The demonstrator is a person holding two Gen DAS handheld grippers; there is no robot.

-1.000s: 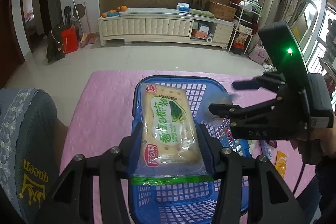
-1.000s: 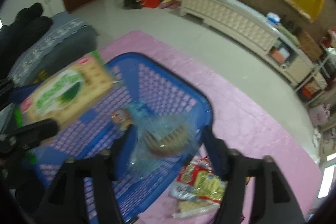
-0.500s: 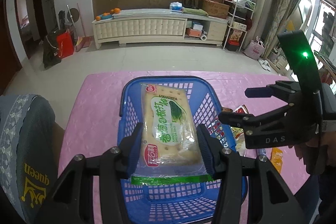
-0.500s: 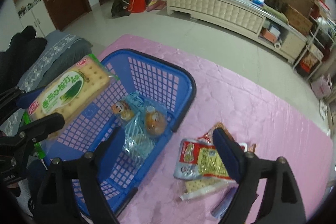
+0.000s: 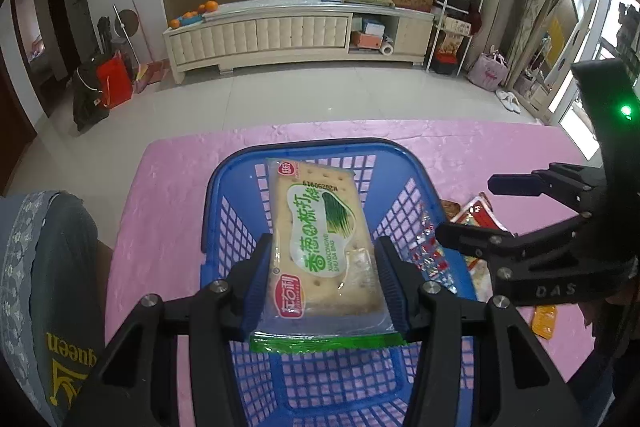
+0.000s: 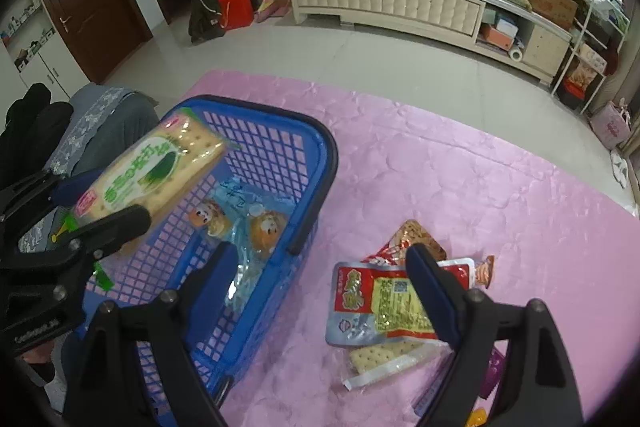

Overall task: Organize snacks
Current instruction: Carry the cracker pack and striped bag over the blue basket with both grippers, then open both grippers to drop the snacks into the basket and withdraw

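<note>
Left wrist view: left gripper jaws clamped on cracker packet, held above blue basket at frame centre. Pink surface under basket. Right gripper at right edge, jaws apart, nothing between them.

Right wrist view: right gripper jaws wide apart, empty, over basket rim and red snack pouch lower centre-right. Clear bag of small cakes lies inside basket. Cracker packet at left, over the basket, in left gripper. More packets lie under the red pouch.
</note>
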